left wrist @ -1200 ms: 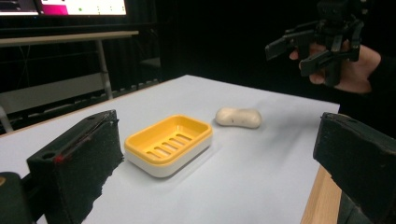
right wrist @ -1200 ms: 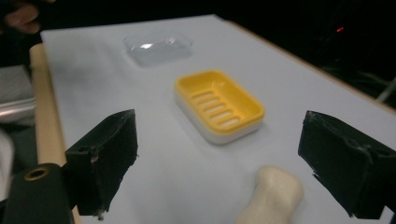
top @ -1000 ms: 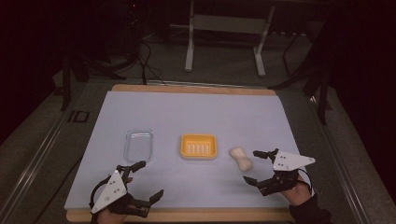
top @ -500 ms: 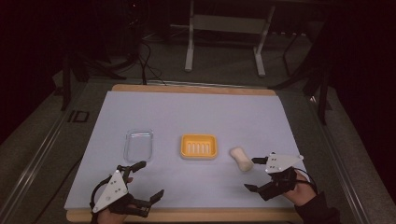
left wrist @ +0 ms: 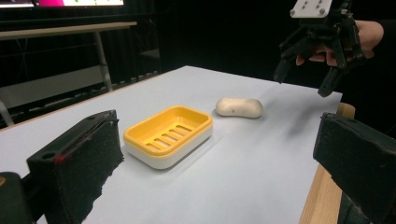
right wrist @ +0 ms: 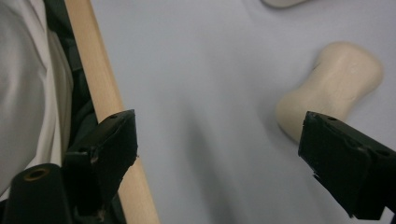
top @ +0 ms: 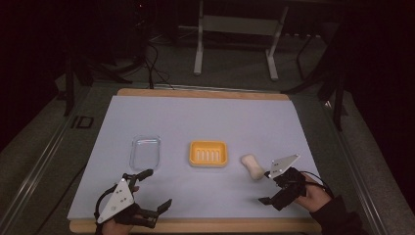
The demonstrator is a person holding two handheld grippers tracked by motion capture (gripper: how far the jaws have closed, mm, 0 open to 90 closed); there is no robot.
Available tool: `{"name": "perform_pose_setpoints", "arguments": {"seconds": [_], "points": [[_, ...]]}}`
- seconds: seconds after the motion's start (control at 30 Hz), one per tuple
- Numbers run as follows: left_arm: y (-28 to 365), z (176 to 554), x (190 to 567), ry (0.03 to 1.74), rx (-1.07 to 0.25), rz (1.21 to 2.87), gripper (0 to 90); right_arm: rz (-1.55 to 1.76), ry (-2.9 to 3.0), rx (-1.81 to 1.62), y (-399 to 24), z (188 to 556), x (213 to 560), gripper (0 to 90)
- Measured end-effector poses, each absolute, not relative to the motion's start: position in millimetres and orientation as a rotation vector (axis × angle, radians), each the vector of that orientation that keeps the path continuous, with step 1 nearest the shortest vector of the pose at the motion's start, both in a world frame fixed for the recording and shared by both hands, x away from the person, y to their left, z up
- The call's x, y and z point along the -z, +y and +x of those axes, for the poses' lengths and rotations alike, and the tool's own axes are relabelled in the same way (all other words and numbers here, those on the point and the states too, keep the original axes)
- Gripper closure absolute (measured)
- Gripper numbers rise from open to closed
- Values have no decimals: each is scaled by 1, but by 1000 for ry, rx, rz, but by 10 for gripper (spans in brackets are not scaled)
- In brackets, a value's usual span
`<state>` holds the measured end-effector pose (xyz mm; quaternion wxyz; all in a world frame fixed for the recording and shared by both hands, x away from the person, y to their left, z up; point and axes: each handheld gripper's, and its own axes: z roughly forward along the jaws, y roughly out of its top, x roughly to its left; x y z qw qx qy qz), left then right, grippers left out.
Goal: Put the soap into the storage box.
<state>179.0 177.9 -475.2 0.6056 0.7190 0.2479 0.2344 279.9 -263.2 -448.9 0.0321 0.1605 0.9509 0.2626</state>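
My right hand-held gripper (top: 267,187) hangs spread and empty over the table's (top: 195,117) near wooden edge, the soap bar (top: 251,166) just beyond. My left hand-held gripper (top: 150,188) sits spread at the near edge, the yellow soap dish (top: 208,153) and clear tray (top: 145,152) ahead.

Cream soap bar (top: 251,166) lies flat just right of orange soap dish (top: 208,153); clear lid (top: 145,152) well left.
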Motion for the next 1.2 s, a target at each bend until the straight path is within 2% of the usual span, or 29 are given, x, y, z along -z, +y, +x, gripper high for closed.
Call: {"name": "perform_pose_setpoints", "arguments": {"seconds": [0.23,0.33,1.2], "points": [[178,179,475,573,-546,1669,12,533,3002,-658,-257,285,449,118],[178,179,475,571,-547,1670,12,612,2995,-580,-255,288,451,138],[177,179,476,574,-549,1680,12,1076,3001,-1,-256,312,470,129]]}}
